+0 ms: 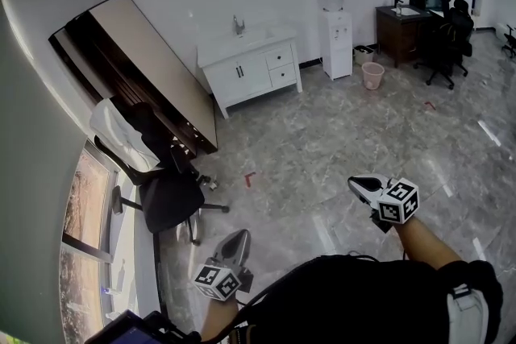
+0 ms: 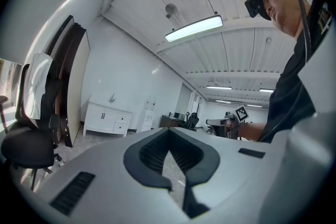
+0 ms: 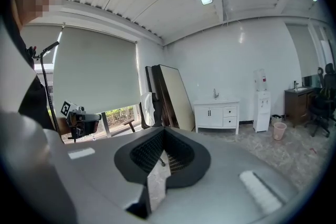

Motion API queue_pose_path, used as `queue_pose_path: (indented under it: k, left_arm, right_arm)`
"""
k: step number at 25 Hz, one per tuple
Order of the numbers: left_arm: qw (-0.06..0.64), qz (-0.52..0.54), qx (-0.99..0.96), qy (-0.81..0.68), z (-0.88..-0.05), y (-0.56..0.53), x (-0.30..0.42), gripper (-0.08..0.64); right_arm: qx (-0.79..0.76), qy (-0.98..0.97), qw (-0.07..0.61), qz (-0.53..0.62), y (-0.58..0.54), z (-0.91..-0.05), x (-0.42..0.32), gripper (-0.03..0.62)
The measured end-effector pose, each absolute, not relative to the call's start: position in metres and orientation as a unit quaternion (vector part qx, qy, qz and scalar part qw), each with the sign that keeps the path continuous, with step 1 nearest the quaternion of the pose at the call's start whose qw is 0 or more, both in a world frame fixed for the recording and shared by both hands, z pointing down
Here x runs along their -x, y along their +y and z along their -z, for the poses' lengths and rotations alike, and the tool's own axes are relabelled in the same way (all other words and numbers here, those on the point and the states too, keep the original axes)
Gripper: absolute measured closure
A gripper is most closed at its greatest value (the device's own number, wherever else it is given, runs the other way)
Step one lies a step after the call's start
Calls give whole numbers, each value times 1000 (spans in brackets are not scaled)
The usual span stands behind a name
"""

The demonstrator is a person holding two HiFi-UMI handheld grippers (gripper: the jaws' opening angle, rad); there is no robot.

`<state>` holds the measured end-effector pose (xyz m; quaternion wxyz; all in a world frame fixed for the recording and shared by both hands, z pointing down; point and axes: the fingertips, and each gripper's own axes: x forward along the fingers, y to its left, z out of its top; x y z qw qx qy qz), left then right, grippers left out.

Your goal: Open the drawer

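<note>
Well apart from the white wooden sink cabinet [image 1: 242,72] and its shut drawer [image 1: 280,57], left gripper [image 1: 239,237] and right gripper [image 1: 360,184] carry jaws pressed together, empty, seemingly because nothing is within reach.

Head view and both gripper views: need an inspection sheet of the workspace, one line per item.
Surface: grey marbled floor, glossy.
Job's things: white cabinet at the far wall; its two drawers are shut and well away from both grippers.
Clutter: red floor marks; pink bin.
Grippers: left gripper and right gripper both shut, nothing between the jaws.
Cables: thin lead running down from the person's headgear; none seen on the floor.
Surroundings: water dispenser, dark desk, black chair with a white cloth, leaning panels, window.
</note>
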<state>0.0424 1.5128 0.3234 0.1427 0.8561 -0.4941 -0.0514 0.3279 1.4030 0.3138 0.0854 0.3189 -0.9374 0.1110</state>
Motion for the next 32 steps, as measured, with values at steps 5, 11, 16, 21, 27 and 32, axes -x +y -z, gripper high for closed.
queue_pose_path:
  k: [5, 11, 16, 21, 27, 32]
  left_arm:
    - [132, 45, -844, -518, -318, 1477, -51, 565]
    - [124, 53, -828, -544, -310, 1408, -100, 565]
    - [121, 60, -825, -549, -303, 1349, -154, 565]
    - [123, 58, -823, -551, -303, 1302, -199, 565]
    - [133, 49, -819, -556, -313, 1267, -208, 565]
    - [141, 59, -820, -551, -321, 1237, -182, 565]
  right_arm:
    - [-286, -949, 84, -106, 1351, -317, -330, 594]
    - [-258, -957, 83, -99, 1268, -314, -372, 594]
    - [-243, -963, 83, -83, 1206, -303, -417, 594]
    - [-237, -965, 84, -81, 1155, -303, -457, 595]
    - [-233, -964, 85, -91, 1116, -317, -463, 594]
    - [-237, -963, 92, -93, 1088, -322, -436, 594]
